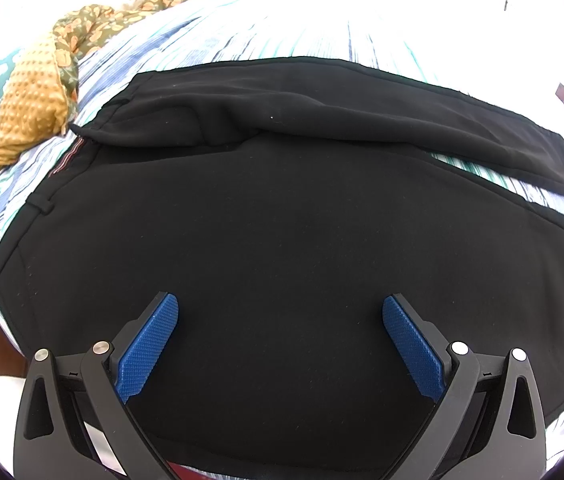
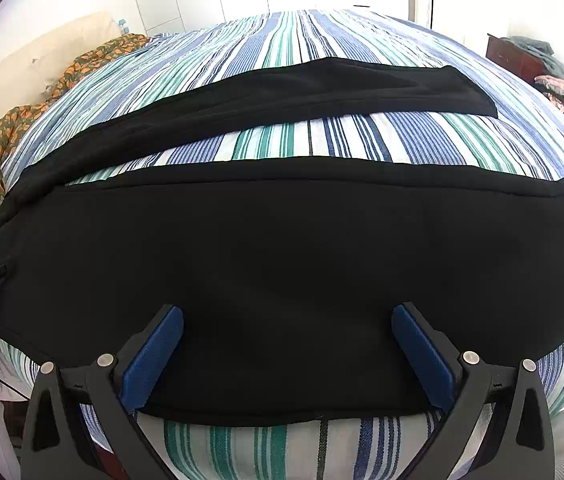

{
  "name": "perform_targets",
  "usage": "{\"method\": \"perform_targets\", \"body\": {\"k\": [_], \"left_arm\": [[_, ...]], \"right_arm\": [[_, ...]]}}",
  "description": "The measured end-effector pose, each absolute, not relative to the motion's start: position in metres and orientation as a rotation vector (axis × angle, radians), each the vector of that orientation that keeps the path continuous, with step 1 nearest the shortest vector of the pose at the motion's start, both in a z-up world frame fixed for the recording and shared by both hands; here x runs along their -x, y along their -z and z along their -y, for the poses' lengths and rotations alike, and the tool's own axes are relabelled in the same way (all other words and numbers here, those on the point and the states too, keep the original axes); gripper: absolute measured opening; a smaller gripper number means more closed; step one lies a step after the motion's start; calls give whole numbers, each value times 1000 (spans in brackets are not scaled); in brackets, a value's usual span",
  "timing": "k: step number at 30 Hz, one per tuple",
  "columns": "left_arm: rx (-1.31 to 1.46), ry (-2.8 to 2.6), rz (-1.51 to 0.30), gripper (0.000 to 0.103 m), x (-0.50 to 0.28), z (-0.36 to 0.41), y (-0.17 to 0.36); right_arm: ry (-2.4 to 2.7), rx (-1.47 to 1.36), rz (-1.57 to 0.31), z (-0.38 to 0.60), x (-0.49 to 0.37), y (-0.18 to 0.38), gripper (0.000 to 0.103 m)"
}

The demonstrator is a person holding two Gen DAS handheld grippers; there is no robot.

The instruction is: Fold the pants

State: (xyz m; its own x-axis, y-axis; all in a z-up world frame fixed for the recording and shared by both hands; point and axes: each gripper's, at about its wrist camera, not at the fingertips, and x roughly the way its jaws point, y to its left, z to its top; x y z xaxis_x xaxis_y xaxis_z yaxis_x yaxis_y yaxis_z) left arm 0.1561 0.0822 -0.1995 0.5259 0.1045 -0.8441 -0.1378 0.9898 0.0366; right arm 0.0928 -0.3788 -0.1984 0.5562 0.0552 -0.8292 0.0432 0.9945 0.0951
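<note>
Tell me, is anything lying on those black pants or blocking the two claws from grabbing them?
Nothing visible does. The black pants lie spread on the striped bedspread, legs apart, with nothing on top. The left gripper and right gripper hang open right over the near leg. The orange floral fabric sits off at the bed's far side.

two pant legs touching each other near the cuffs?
Apart. Right wrist view shows a band of striped bedspread between the far leg and near leg.

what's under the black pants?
The black pants lie spread on a blue, green and white striped bedspread, which shows between the two legs and around the edges. Whatever is directly beneath the fabric is covered, so cannot tell.
</note>
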Motion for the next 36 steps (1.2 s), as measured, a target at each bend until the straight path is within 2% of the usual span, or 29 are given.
{"method": "perform_targets", "body": {"k": [12, 21, 25, 28, 30, 36], "left_arm": [[102, -150, -959, 102, -154, -89, 177], [87, -204, -927, 102, -196, -117, 165], [67, -291, -922, 102, -219, -144, 180], [79, -312, -991, 103, -225, -164, 212], [118, -283, -947, 103, -218, -170, 220], [68, -304, -923, 103, -220, -165, 224]], "right_arm": [[-2, -99, -979, 378, -93, 198, 103], [5, -92, -981, 378, -94, 197, 103], [-1, -74, -996, 376, -94, 192, 103], [-30, -77, -1016, 380, -98, 180, 102], [-56, -102, -988, 392, -105, 167, 102], [34, -117, -918, 482, -188, 127, 102]]}}
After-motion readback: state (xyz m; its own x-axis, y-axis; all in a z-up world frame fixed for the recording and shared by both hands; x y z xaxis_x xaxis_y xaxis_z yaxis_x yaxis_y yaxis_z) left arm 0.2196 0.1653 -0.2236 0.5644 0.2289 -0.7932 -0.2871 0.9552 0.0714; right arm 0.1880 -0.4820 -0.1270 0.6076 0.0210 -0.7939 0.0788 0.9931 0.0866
